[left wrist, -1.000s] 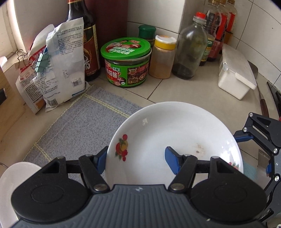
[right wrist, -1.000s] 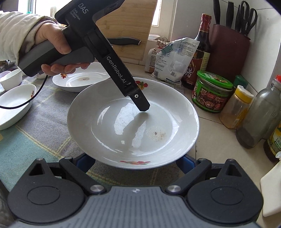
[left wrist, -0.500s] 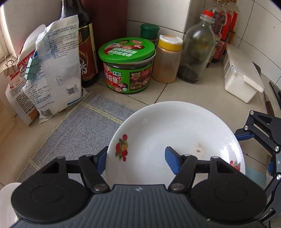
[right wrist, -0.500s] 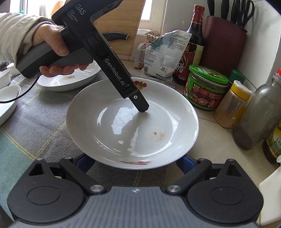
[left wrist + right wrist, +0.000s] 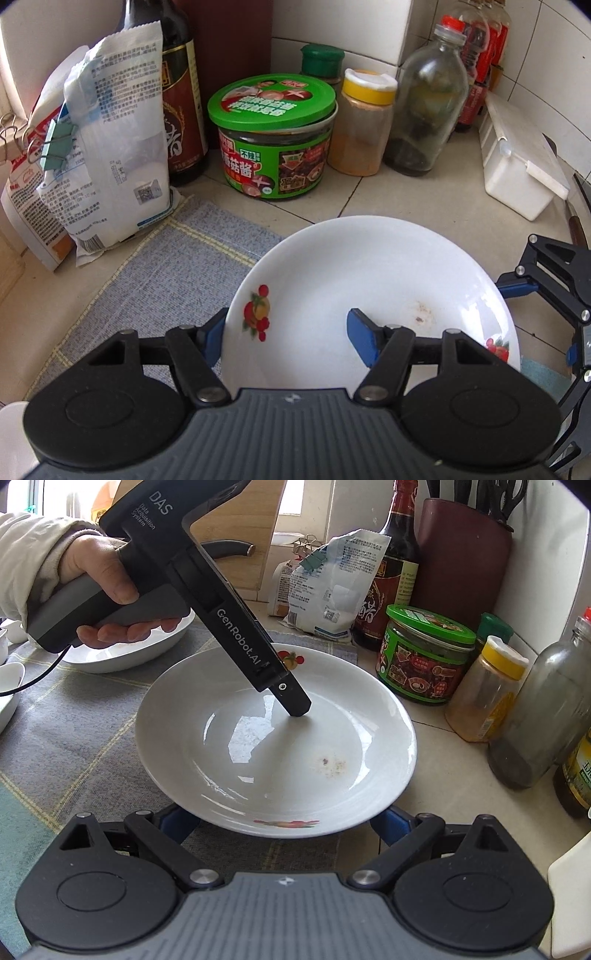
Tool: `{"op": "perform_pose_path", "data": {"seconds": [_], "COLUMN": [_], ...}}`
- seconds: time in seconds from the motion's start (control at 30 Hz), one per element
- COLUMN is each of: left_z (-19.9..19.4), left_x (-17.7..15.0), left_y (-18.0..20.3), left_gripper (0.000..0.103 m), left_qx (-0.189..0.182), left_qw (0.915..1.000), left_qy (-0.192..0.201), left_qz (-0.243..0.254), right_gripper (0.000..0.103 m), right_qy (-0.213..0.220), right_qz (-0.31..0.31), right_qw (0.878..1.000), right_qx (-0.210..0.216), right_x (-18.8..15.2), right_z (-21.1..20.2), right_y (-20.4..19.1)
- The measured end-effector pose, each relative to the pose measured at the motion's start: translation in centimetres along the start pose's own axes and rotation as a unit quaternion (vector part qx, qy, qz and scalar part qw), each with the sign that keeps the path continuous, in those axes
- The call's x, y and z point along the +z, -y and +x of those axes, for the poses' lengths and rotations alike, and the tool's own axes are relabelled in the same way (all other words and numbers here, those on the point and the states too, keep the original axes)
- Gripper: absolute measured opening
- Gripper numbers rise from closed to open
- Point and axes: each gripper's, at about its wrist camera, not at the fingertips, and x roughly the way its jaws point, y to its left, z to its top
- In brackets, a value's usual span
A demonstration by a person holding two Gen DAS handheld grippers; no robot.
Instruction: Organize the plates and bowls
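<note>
A white plate [image 5: 369,280] with fruit decals and a small brown stain hangs low over the edge of the grey cloth [image 5: 155,280] and the tiled counter. My left gripper [image 5: 288,332] is shut on its rim, one blue pad inside the plate and the other outside. In the right wrist view a person's hand holds that left gripper [image 5: 288,690], whose inner finger reaches into the plate [image 5: 277,746]. My right gripper [image 5: 286,821] stands open and wide, its blue fingertips tucked under the plate's near rim. Its pads are partly hidden by the plate.
Close behind the plate stand a green-lidded jar [image 5: 273,140], a yellow-capped spice jar [image 5: 362,125], a glass bottle [image 5: 428,107], a dark sauce bottle [image 5: 181,99], clipped bags [image 5: 107,158] and a white box [image 5: 517,166]. A second plate [image 5: 122,657] lies on the cloth, left.
Both grippers and the plate have shifted together toward the jars at the back and slightly down. The grip on the plate looks the same; the second plate has slid left in view.
</note>
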Motion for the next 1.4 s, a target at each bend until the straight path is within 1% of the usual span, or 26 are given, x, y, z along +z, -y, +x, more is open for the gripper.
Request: {"op": "perform_pose_path", "data": {"seconds": [0.13, 0.17, 0.2, 0.27, 0.33, 0.4, 0.63, 0.77, 0.9, 1.03, 1.13, 1.23, 1.4], "left_z": [0.2, 0.2, 0.0, -0.5, -1.1, -1.8, -5.0, -7.4, -10.2, -12.9, -14.7, -16.2, -18.1], "left_x": [0.0, 0.0, 0.0, -0.1, -0.1, -0.1, -0.9, -1.7, -3.0, -5.0, -7.1, -9.3, -13.6], "left_y": [0.0, 0.1, 0.2, 0.5, 0.7, 0.9, 1.8, 3.0, 4.8, 6.7, 8.1, 9.4, 11.4], "left_gripper": [0.068, 0.071, 0.078, 0.089, 0.09, 0.093, 0.093, 0.093, 0.093, 0.094, 0.094, 0.094, 0.095], "left_qx": [0.002, 0.001, -0.001, 0.001, 0.007, 0.012, 0.023, 0.029, 0.04, 0.055, 0.068, 0.085, 0.097], "left_qw": [1.0, 1.0, 1.0, 0.9998, 0.9996, 0.9994, 0.9984, 0.9976, 0.9957, 0.9933, 0.9906, 0.9862, 0.9781], "left_qy": [-0.001, 0.001, 0.005, 0.016, 0.025, 0.031, 0.051, 0.063, 0.083, 0.099, 0.111, 0.123, 0.129], "left_qz": [-0.001, 0.0, 0.002, 0.008, 0.01, 0.012, 0.003, -0.003, -0.006, -0.019, -0.041, -0.071, -0.131], "right_gripper": [0.1, 0.1, 0.1, 0.102, 0.103, 0.103, 0.103, 0.103, 0.103, 0.103, 0.103, 0.103, 0.103], "right_qy": [-0.001, -0.001, 0.0, 0.001, 0.002, 0.002, 0.004, 0.012, 0.015, 0.022, 0.032, 0.043, 0.04], "right_qz": [-0.001, -0.004, -0.008, -0.009, -0.002, 0.002, 0.014, 0.046, 0.059, 0.071, 0.086, 0.097, 0.096], "right_qw": [1.0, 1.0, 1.0, 1.0, 1.0, 1.0, 1.0, 0.999, 0.998, 0.996, 0.995, 0.994, 0.994], "right_qx": [-0.002, -0.003, -0.005, -0.008, -0.008, -0.011, -0.021, -0.023, -0.032, -0.04, -0.037, -0.022, -0.024], "right_x": [-0.1, -0.2, -0.2, -0.4, -0.4, -0.5, -0.5, -0.3, -0.2, -0.4, -0.7, -1.2, -2.0], "right_z": [0.0, 0.0, -0.1, -0.3, -0.6, -0.9, -2.4, -3.5, -4.9, -6.5, -8.0, -9.3, -10.5], "right_y": [-0.1, -0.1, -0.3, -0.4, -0.3, -0.3, -0.9, -1.2, -2.0, -3.1, -3.7, -4.3, -5.6]}}
